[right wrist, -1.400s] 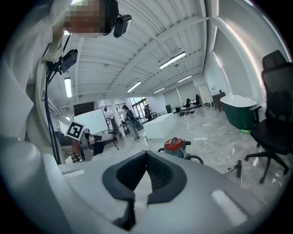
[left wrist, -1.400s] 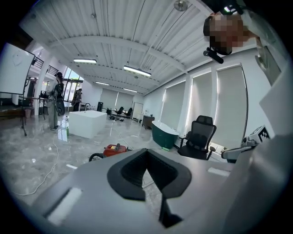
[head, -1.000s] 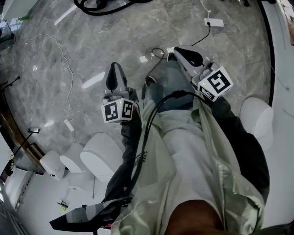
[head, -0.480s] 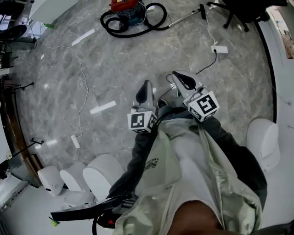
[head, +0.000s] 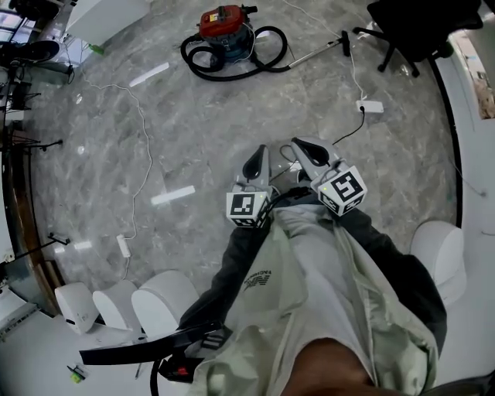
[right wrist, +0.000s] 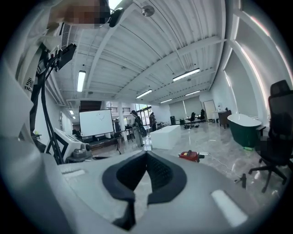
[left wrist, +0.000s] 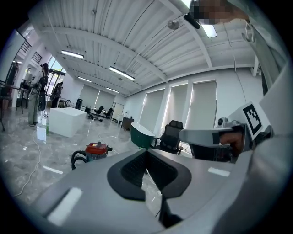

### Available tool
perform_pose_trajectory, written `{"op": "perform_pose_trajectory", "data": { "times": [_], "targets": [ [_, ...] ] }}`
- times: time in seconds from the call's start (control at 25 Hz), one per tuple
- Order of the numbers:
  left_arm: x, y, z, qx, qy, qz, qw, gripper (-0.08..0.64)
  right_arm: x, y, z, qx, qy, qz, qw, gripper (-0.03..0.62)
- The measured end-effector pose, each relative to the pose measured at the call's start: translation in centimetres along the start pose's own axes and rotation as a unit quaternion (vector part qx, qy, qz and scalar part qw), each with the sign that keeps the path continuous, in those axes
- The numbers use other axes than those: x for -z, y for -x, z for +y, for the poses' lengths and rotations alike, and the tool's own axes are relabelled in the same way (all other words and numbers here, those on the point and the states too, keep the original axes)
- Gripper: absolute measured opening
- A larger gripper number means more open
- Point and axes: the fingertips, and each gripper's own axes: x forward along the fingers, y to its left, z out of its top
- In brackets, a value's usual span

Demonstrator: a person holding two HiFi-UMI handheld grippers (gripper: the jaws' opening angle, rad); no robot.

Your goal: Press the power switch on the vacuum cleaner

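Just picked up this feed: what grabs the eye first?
The red vacuum cleaner, ringed by its black hose, sits on the grey floor far ahead, at the head view's top. Nearer, the left gripper and right gripper are held close together, both shut and empty.

Readable text: none. Left cube (head: 247, 207), on the left hand-held gripper (head: 261, 152): black-and-white square code markers, no letters or numbers. Right cube (head: 343, 191), on the right hand-held gripper (head: 300, 145): markers of the same kind. Pale jacket (head: 317, 286), near: small dark emblem (head: 259, 280) with a line of print, too small to read. Whiteboard (right wrist: 97, 122), far left in the right gripper view: faint marks, illegible.
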Motion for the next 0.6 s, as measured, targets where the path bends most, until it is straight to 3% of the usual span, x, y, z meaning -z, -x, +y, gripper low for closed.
{"op": "perform_pose_trajectory", "data": {
  "times": [0.6],
  "targets": [
    [1.5,-3.6,-3.7,0.043,-0.018,0.028,0.9985,0.0,0.4,1.4,-1.4,-0.013,-0.001,0.016,1.0,0.0]
  ]
}}
